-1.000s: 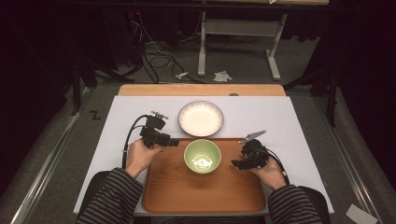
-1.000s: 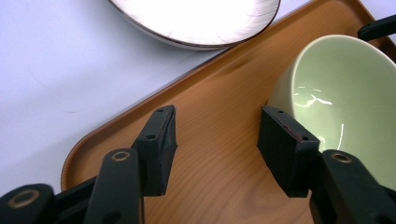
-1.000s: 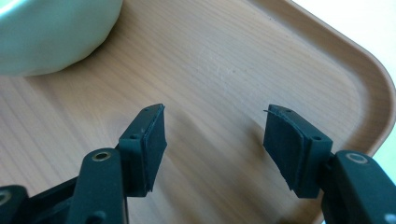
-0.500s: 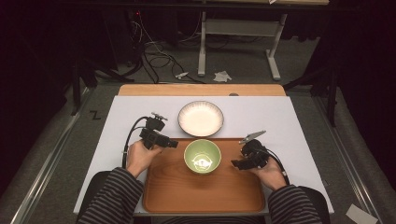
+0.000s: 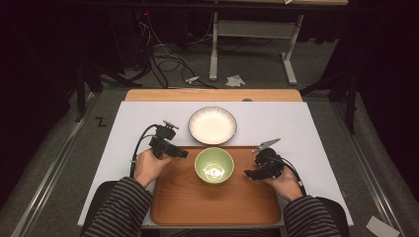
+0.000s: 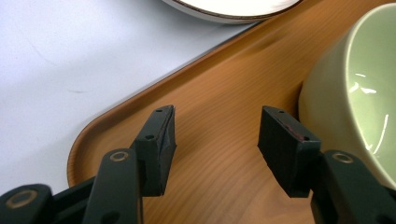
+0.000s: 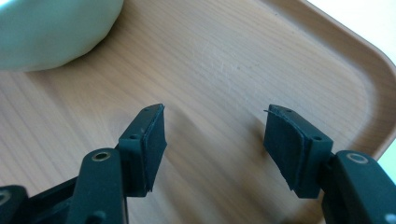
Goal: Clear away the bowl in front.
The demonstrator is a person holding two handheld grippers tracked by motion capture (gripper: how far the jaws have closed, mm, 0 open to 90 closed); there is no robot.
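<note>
Green bowl [image 5: 214,165] sat at the far-centre of the wooden tray [image 5: 217,207], white plate [image 5: 212,125] just beyond it on the table; my left gripper [image 5: 179,153] and right gripper [image 5: 251,174] flanked the bowl w/ jaws spread, gripping nothing. Judged early stage: bowl not yet grasped, lift & any move left. No brand or legible writing seen.
</note>
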